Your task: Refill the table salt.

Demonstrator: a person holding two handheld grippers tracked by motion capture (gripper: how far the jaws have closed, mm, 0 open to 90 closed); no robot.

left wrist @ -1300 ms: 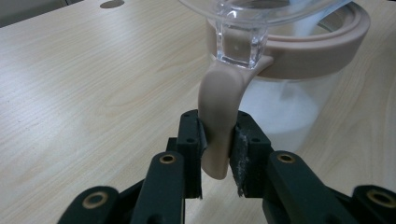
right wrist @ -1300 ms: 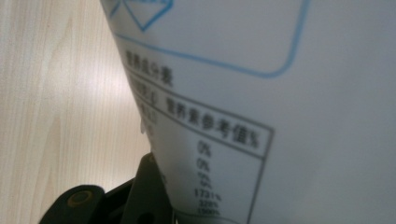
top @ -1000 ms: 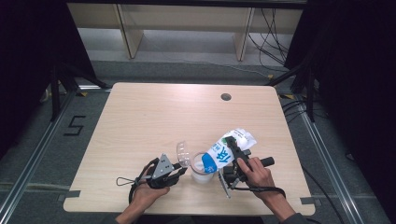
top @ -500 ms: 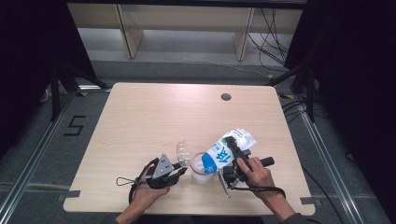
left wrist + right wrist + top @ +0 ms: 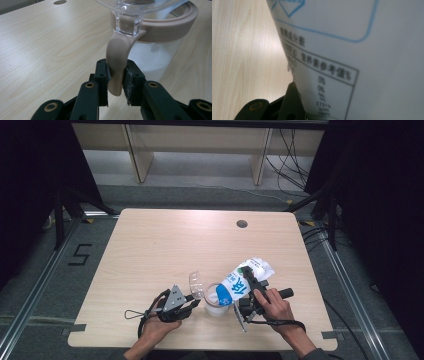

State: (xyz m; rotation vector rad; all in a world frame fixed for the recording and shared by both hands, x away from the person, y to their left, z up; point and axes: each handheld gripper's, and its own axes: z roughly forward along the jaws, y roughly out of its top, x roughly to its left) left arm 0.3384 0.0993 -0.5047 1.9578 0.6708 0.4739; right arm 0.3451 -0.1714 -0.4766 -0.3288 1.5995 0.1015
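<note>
A clear jar (image 5: 216, 304) with a beige rim stands near the table's front edge, its clear lid (image 5: 196, 283) flipped up to the left. My left gripper (image 5: 192, 304) is shut on the jar's beige tab (image 5: 117, 65), with both pads pressing its sides. The jar's body (image 5: 160, 52) and lid (image 5: 140, 4) rise just beyond the jaws. My right gripper (image 5: 249, 276) is shut on a white and blue bag (image 5: 244, 280), tilted with its lower end over the jar's mouth. The bag's printed side (image 5: 352, 50) hides most of the right gripper view; one black finger (image 5: 290, 100) presses against it.
The wooden table (image 5: 165, 245) has a round cable hole (image 5: 242, 224) at the back right. Black frame posts and cables stand on the floor around it. A person's hands come in from the front edge.
</note>
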